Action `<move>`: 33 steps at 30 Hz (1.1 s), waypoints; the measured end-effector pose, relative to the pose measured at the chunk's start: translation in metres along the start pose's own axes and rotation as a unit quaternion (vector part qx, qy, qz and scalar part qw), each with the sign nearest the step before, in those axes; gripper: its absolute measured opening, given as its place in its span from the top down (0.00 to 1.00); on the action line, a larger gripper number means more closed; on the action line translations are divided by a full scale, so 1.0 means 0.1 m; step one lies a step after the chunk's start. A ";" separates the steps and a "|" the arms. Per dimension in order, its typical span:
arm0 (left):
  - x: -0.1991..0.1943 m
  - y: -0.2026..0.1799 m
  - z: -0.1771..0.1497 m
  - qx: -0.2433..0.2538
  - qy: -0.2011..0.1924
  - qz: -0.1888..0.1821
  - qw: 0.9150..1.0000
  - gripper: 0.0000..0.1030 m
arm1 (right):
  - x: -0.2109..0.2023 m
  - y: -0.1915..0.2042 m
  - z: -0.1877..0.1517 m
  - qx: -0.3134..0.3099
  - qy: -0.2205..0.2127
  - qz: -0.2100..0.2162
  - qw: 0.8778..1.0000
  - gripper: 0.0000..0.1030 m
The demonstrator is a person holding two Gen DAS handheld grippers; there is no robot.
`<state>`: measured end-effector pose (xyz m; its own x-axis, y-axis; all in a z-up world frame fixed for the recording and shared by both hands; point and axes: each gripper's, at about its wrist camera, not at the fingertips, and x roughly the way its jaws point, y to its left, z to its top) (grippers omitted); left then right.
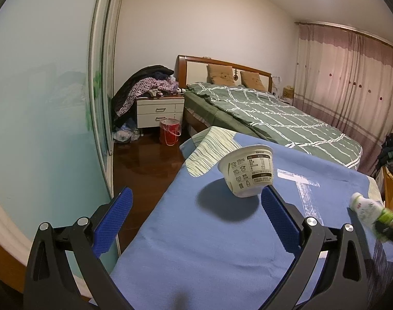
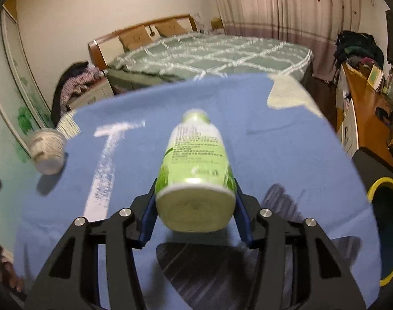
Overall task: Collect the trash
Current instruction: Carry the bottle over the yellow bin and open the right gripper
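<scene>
Bottle (image 2: 195, 170), green-labelled plastic, clamped base-first in right gripper (image 2: 193, 206), lifted above blue-covered desk (image 2: 273, 155). Left gripper (image 1: 196, 222) wide open, holding nothing. Yogurt cup (image 1: 248, 171) still out, far left. Yellow-rimmed bin (image 2: 384, 232) near right. Nothing visibly binned yet.

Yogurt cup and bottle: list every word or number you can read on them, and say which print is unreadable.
"135mg" on the side of the white yogurt cup, beside the left gripper.
Nutrition table and black bands on that cup: too small to read.
Small icon labels under "135mg": too small to read.
Print on the green-and-white bottle held in the right gripper: motion-blurred, unreadable.
White T-shaped mark on the blue cloth: a mark, not text.
</scene>
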<state>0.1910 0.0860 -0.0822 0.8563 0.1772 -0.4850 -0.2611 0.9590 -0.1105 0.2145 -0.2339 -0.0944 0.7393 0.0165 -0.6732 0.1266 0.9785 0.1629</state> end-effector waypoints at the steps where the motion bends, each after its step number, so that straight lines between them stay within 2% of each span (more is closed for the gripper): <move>1: 0.00 0.00 0.00 0.001 0.000 0.000 1.000 0.05 | -0.11 -0.04 0.02 0.001 -0.010 0.005 1.000 0.52; 6: -0.01 -0.03 0.00 0.008 -0.001 -0.003 1.000 0.05 | -0.57 -0.28 0.07 0.019 -0.040 0.031 0.999 0.52; 10: -0.02 -0.04 -0.01 0.012 -0.002 -0.005 1.000 0.05 | -0.78 -0.49 0.02 0.037 -0.042 0.043 0.998 0.52; 17: -0.04 -0.09 -0.02 0.023 -0.005 -0.010 1.000 0.05 | -1.02 -0.77 -0.11 0.060 -0.044 0.047 0.996 0.52; 22: -0.06 -0.14 -0.03 0.034 -0.007 -0.012 0.999 0.05 | -1.23 -1.02 -0.11 0.082 -0.060 0.040 0.994 0.52; 27: -0.06 -0.16 -0.03 0.039 -0.006 -0.015 0.999 0.05 | -1.46 -1.36 -0.12 0.109 -0.082 0.009 0.991 0.52; 33: -0.04 -0.17 -0.04 0.043 -0.002 -0.019 0.999 0.05 | -1.66 -1.88 -0.17 0.150 -0.107 -0.080 0.980 0.52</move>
<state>0.1904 0.0679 -0.0814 0.8667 0.1406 -0.4787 -0.1892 0.9804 -0.0546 0.0569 -0.4171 -0.0257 0.8120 -0.2076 -0.5455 0.4173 0.8599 0.2940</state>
